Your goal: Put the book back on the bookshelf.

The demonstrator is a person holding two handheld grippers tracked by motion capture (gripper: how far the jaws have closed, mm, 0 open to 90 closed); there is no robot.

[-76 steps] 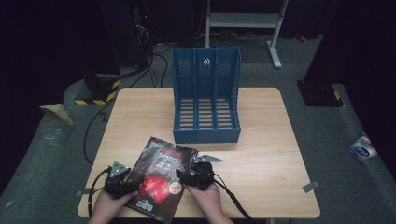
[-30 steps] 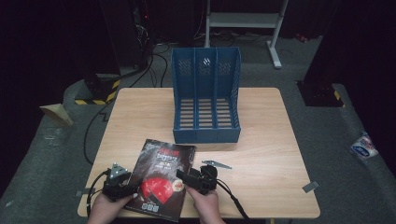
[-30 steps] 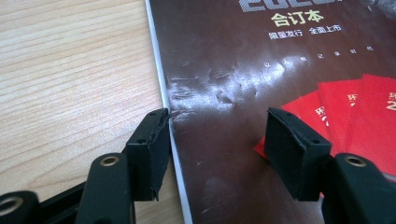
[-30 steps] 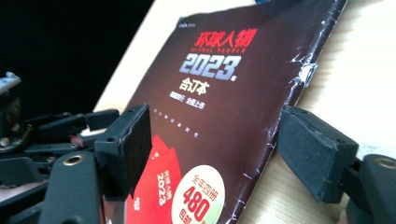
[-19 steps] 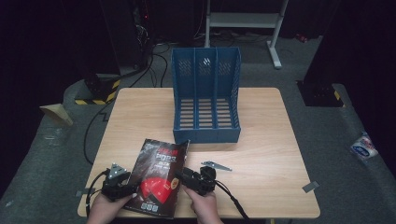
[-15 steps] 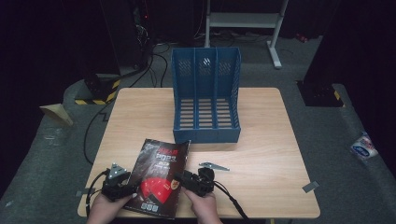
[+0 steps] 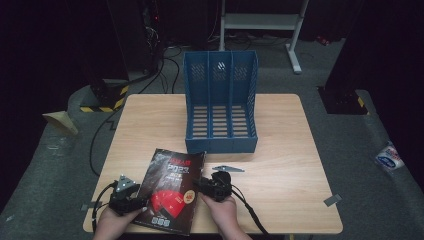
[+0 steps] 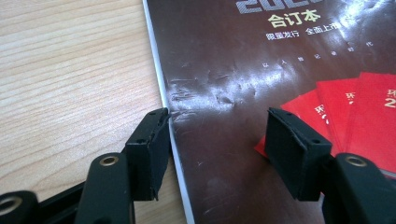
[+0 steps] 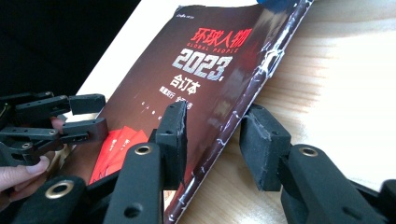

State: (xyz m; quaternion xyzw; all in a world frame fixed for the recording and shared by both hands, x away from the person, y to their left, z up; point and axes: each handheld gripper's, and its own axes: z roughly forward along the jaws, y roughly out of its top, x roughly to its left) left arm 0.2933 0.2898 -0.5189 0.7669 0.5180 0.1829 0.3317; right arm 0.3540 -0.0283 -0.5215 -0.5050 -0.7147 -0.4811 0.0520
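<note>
A dark magazine [image 7: 170,192] with red fans and "2023" on its cover lies near the table's front edge, its spine side tipped up a little. My left gripper [image 7: 141,199] is at its left edge. In the left gripper view, my left gripper [image 8: 217,126] stands open, one pad on the wood beside the edge and the other over the magazine [image 8: 261,70]. My right gripper [image 7: 198,185] is at the spine. In the right gripper view, my right gripper [image 9: 212,121] has just been closing around the spine of the magazine [image 9: 187,60]; its pads are still apart from it, not clamped.
A blue three-slot file rack [image 7: 220,100] stands upright at the table's middle back, its open side facing me. Bare wooden table [image 7: 295,150] lies to the right of my hands. Cables and a white packet [image 7: 387,157] lie on the floor around the table.
My right gripper slid left onto the magazine's spine and its jaws narrowed around it. The magazine's right side has tipped up slightly. The left gripper has kept still.
</note>
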